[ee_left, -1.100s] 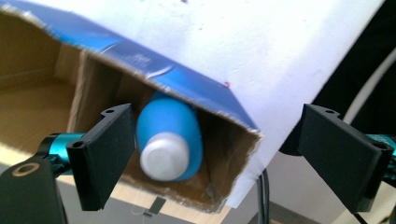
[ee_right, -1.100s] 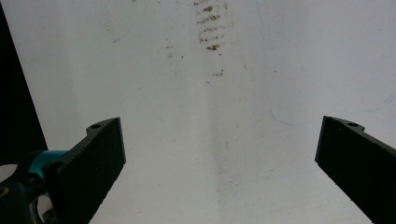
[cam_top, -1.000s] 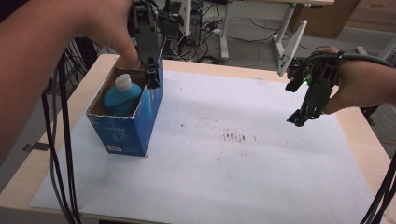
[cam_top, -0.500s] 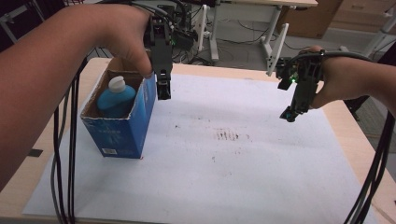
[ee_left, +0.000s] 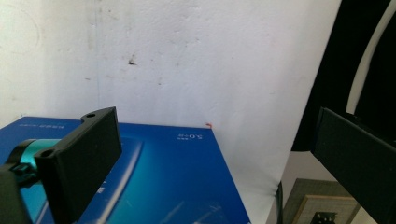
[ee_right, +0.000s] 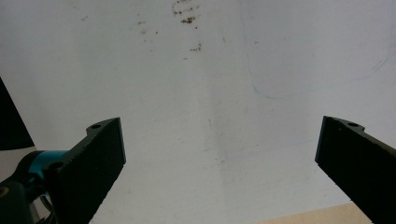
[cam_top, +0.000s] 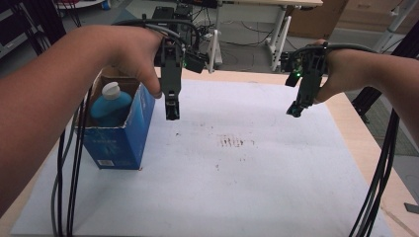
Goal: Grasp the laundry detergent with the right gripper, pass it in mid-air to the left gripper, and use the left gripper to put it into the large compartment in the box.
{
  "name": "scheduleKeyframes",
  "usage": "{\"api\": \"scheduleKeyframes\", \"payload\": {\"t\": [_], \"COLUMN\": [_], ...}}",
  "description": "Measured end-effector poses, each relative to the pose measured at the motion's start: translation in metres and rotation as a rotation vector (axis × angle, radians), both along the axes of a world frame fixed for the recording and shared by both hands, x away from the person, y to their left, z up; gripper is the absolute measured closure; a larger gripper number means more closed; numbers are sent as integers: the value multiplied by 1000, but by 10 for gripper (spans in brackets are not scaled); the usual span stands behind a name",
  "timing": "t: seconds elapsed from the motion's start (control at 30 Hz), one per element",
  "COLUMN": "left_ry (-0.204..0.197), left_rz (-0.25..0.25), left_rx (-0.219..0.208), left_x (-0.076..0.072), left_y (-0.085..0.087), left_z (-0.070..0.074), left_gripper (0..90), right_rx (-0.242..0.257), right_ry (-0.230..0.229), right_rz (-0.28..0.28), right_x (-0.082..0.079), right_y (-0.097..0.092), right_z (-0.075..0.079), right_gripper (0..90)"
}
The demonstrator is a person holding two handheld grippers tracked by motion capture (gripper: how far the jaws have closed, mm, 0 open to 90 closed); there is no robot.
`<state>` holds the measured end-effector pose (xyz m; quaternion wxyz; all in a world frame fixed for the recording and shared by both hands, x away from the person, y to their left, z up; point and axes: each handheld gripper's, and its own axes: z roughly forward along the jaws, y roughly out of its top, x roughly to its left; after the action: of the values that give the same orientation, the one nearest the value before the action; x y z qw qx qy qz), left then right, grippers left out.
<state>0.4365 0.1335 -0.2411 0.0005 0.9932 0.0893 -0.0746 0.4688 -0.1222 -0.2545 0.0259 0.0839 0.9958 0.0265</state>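
Observation:
A blue cardboard box stands open-topped on the left of the white sheet, with a blue bottle with a white cap upright inside it. My left gripper hangs just right of the box's top edge, jaws pointing down. In the left gripper view the jaws stand wide apart and empty, with the box's blue side below them. My right gripper hovers over the right side of the sheet. Its own view has the jaws wide apart above bare white paper.
The white sheet covers most of the wooden table and has a smudge of dark marks near its middle. Black cables hang at both sides. Desk legs and equipment stand beyond the far edge.
My left gripper has lifted away from the box rim and moved right, off the box. The right gripper has drifted slightly left and up. The bottle stays in the box.

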Motion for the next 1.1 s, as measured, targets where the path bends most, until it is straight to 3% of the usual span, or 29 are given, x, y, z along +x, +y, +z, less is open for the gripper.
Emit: {"api": "scheduleKeyframes", "payload": {"t": [0.2, 0.53, 1.1], "left_ry": [-3, 1, 3], "left_rz": [-3, -7, 4], "left_rx": [-12, -6, -20], "left_x": [5, 4, 3], "left_y": [-4, -7, -7], "left_z": [-3, 6, 16], "left_gripper": [17, 17, 17], "right_rx": [-17, -16, -42], "right_ry": [5, 14, 13], "right_rz": [16, 42, 11], "right_x": [-1, 1, 5], "right_y": [0, 3, -5], "right_z": [-4, -6, -10], "right_gripper": [6, 6, 6]}}
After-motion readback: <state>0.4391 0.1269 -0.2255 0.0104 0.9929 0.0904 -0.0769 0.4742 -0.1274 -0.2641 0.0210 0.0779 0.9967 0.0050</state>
